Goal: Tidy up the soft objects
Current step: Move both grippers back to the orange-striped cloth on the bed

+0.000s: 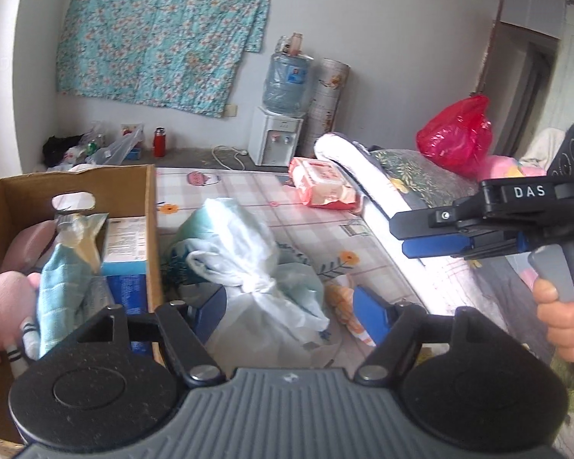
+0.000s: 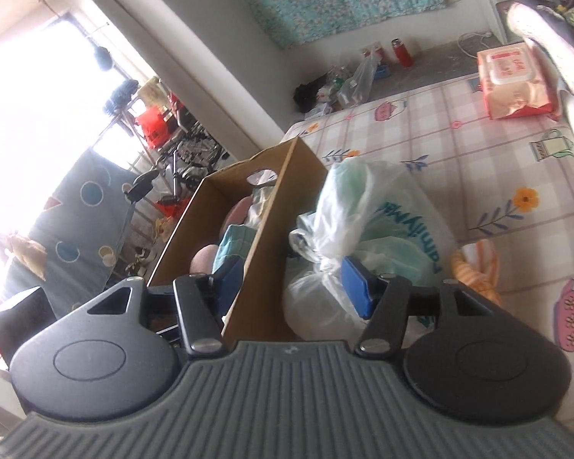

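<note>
A knotted white plastic bag (image 1: 248, 267) (image 2: 363, 222) with pale green stuffing lies on the checked bedsheet (image 1: 287, 199) beside an open cardboard box (image 1: 151, 229) (image 2: 271, 206). The box holds a pink plush (image 1: 4, 298), a light blue towel (image 1: 61, 287) and cartons. My left gripper (image 1: 291, 313) hovers open just short of the bag, its pads clear of it. My right gripper (image 2: 292, 283) is open astride the box's near wall, its right pad against the bag's knot. In the left wrist view a hand holds the right gripper (image 1: 400, 235) at the right edge.
An orange striped cloth (image 1: 344, 306) (image 2: 474, 267) lies right of the bag. A pink wipes pack (image 1: 321, 187) (image 2: 516, 84) sits farther back by a rolled quilt (image 1: 363, 179). A red plastic bag (image 1: 455, 137) tops the bedding; a water dispenser (image 1: 275, 141) stands on the floor.
</note>
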Demonstrator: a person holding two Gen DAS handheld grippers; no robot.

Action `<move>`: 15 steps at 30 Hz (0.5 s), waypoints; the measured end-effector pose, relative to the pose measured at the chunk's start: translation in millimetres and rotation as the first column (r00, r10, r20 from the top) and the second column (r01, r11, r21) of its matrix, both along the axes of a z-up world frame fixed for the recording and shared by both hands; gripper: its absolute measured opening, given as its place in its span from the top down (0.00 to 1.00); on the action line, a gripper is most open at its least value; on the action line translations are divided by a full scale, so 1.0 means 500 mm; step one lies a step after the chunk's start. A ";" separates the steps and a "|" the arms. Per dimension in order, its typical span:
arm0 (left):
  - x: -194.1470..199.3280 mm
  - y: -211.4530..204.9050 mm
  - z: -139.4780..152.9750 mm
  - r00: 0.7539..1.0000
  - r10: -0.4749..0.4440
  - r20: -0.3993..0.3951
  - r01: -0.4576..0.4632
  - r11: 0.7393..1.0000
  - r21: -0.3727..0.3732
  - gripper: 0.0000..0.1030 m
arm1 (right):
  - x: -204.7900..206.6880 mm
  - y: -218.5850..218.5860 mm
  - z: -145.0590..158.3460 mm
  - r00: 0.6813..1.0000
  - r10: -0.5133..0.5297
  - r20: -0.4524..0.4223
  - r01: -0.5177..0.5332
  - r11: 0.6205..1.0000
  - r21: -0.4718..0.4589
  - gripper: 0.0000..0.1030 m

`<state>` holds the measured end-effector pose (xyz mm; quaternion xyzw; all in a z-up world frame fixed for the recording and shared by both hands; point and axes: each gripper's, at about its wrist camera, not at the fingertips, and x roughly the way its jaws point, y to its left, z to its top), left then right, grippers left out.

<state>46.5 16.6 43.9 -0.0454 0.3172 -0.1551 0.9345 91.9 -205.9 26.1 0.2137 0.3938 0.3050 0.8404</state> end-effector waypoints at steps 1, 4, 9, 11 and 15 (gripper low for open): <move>0.001 -0.019 -0.005 1.000 -0.017 0.000 0.017 1.000 0.000 0.28 | -0.005 -0.020 -0.006 1.000 -0.023 -0.004 0.023 1.000 -0.003 0.44; 0.010 -0.071 -0.029 0.997 -0.072 -0.015 0.071 0.997 -0.028 0.28 | -0.020 -0.074 -0.032 0.996 -0.081 -0.028 0.081 0.997 -0.008 0.44; 0.037 -0.135 -0.078 0.992 -0.118 -0.044 0.115 0.991 -0.062 0.29 | -0.039 -0.141 -0.078 0.988 -0.141 -0.069 0.140 0.990 -0.013 0.44; 0.049 -0.158 -0.102 0.991 -0.122 -0.050 0.119 0.991 -0.058 0.29 | -0.037 -0.163 -0.096 0.984 -0.157 -0.089 0.156 0.988 -0.011 0.44; 0.075 -0.196 -0.144 0.991 -0.113 -0.070 0.111 0.993 -0.033 0.32 | -0.013 -0.188 -0.137 0.976 -0.161 -0.148 0.164 0.986 0.010 0.44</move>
